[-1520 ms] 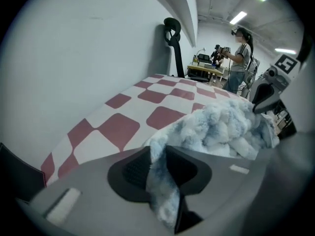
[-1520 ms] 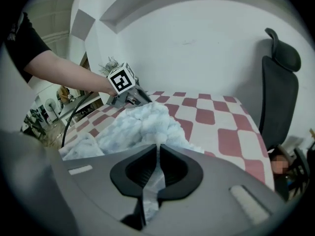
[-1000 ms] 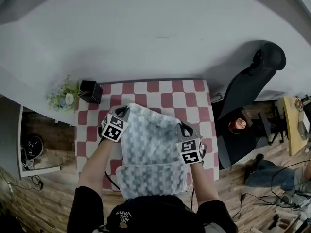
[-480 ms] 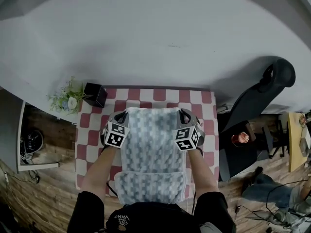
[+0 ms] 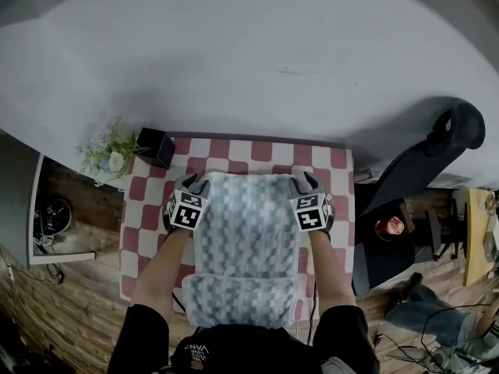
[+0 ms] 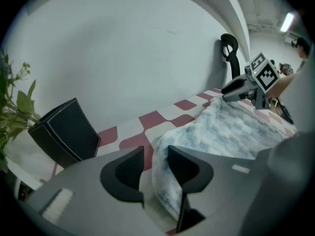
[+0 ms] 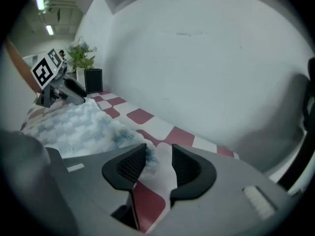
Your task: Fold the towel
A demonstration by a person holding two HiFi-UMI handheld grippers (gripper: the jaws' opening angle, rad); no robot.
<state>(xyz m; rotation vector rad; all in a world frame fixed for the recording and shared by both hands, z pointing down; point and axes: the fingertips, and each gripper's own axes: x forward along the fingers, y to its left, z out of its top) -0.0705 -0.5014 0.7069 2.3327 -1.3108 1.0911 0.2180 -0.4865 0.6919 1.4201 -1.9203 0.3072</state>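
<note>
Both grippers have carried the far edge of the towel [image 5: 245, 240] away from the person and down. A second ago that edge was held up over the middle of the table [image 5: 234, 148]; now it lies on the checked cloth near the far side, and the towel stretches flat between the two arms. Its near end, with its paler band, reaches the table's near edge, and I cannot tell if it hangs over. The jaws of the left gripper [image 5: 192, 184] have just been opening. They now stand apart with the towel's far left corner loose between them, a gap showing beside one pad, so nothing is pinched. The jaws of the right gripper [image 5: 302, 182] have just been opening too. They are apart over bare cloth, and the far right corner lies just beside one jaw, not gripped. Both corners look released, so the towel rests on the table by its own weight. The box [image 5: 154, 146] and plant [image 5: 105, 153] at the far left corner stand clear of it. I judge this as the end of a lay-down step: the towel is spread and squared, and no doubled layer shows. The fold itself seems yet to come, likely needing a fresh grip on one edge.
</note>
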